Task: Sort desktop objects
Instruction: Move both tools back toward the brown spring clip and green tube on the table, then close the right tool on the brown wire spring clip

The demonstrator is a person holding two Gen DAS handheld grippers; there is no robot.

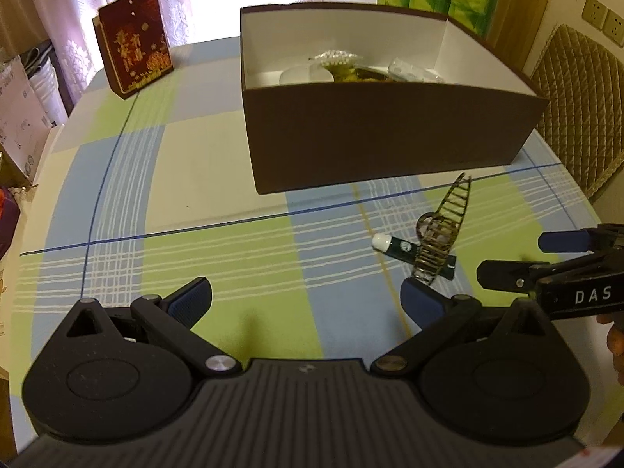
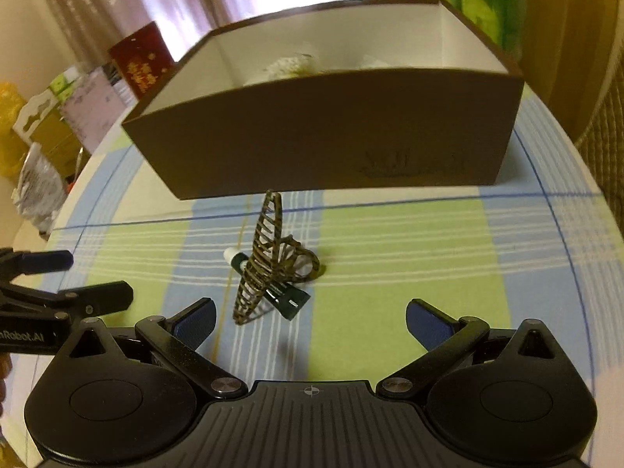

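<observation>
Above checked cloth [image 2: 390, 234], right gripper [image 2: 310, 321] wide-spread (empty); hair claw [image 2: 265, 261] ahead

The left part of the table [image 1: 163, 179] lies bare up to a red box [image 1: 134, 43] at the far edge. The brown box [image 1: 382, 136] blocks the far middle; its top is open. A hair clip [image 2: 269, 261] stands over a tube [image 2: 286, 298], just before the box wall.
</observation>
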